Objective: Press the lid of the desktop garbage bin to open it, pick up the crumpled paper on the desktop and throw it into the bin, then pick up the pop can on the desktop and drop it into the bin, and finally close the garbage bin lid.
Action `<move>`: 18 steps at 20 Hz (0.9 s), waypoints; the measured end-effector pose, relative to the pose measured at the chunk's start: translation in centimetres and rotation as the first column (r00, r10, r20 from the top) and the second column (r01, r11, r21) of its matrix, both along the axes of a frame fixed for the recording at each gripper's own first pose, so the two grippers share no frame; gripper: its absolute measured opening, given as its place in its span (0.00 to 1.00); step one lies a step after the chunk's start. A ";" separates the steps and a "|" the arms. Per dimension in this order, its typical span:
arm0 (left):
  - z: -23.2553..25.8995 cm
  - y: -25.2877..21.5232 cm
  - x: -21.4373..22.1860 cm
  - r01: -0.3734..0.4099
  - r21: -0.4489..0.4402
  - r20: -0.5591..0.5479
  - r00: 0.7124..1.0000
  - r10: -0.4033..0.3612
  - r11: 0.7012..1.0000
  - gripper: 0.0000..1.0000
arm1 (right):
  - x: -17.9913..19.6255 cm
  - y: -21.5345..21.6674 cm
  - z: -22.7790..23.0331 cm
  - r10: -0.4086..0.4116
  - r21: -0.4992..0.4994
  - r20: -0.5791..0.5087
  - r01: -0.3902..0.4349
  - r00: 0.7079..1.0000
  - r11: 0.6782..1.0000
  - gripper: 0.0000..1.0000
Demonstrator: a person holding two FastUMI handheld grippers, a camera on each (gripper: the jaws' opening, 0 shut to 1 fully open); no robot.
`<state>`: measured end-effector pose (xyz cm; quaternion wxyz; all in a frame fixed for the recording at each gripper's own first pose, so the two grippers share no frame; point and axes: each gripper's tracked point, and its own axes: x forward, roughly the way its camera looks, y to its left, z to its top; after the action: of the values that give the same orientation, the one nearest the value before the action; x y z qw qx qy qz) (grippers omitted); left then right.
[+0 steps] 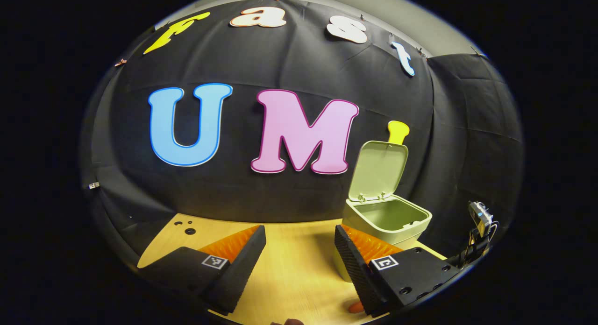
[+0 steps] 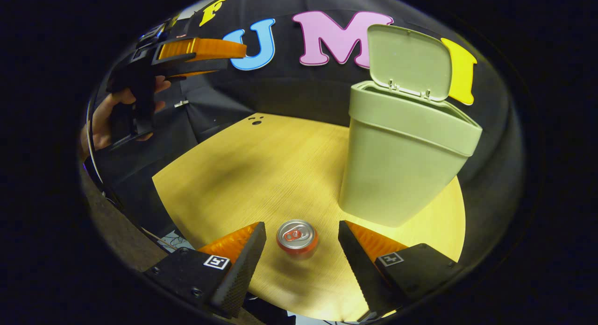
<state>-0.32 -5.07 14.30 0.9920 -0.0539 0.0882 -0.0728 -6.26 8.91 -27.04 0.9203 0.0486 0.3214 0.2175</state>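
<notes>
The pale green bin (image 2: pixel 402 161) stands on the wooden table (image 2: pixel 261 175) with its lid (image 2: pixel 409 63) swung up. A red pop can (image 2: pixel 297 237) stands upright in front of it, silver top showing. My right gripper (image 2: pixel 301 229) hovers open above the can, one finger on each side, not touching it. In the left gripper view the bin (image 1: pixel 387 217) sits ahead to the right, its lid (image 1: pixel 378 171) raised. My left gripper (image 1: pixel 299 236) is open and holds nothing. A sliver of the can (image 1: pixel 356 307) peeks out beside its right finger. The left gripper (image 2: pixel 205 52) is held high at the far left.
A hand (image 2: pixel 100 124) grips the left gripper's handle above the table's left edge. Small dark holes (image 2: pixel 256 120) mark the table's far corner. Black cloth hangs close behind the bin. A cabled device (image 1: pixel 480 217) shows at the right edge of the left gripper view.
</notes>
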 end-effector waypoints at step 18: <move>-2.5 4.5 -2.0 -0.087 0.006 -0.068 0.994 0.087 0.996 0.96 | 0.7 2.9 -8.1 0.057 -0.093 -0.160 -0.073 0.985 0.993 0.99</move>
<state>-2.30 -0.52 11.83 0.9907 -0.0587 0.1199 -0.0277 -5.55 11.83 -35.14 0.8857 0.0095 0.4048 0.2270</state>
